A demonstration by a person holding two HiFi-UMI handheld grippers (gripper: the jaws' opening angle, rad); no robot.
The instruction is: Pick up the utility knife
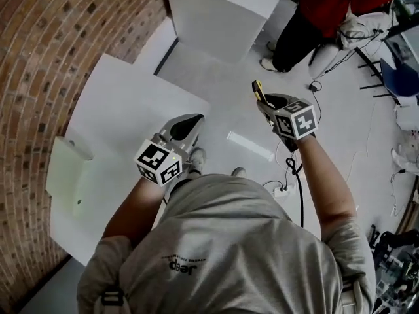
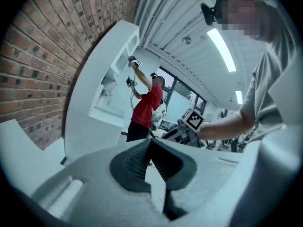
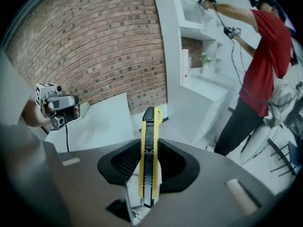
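Framing the scene: a brick wall (image 1: 39, 57) runs down your left, with the white surface (image 1: 124, 110) set against it and pale floor (image 1: 216, 77) beyond. As far as the head view shows, the task's thing does not lie on that surface.
Bystander: another person in red (image 1: 327, 12) reaches into white shelving (image 3: 199, 13), well apart from you and no part of your job.
Left gripper: your left gripper (image 1: 186, 128) hangs in front of you near the edge of the surface. Its own view shows the jaw tips together with nothing between them, so it is closed and empty.
Right gripper: your right gripper (image 1: 262, 100) is in the air over the floor, tilted downward, its jaws clamped on a thing.
Utility knife: the utility knife (image 3: 149, 150), yellow with a black slider, stands lengthwise between the right gripper's pads. One end sticks out past the tips, and it touches no surface.
Done: by my reading you have made the pick-up, since the knife is gripped and clear of everything around it.
Left to do: very little, as the task names no place to take it. You only need a firm, steady hold.
Risk: the pads pinch a slim body, so I judge it could pivot between them if you swing your hand sharply.
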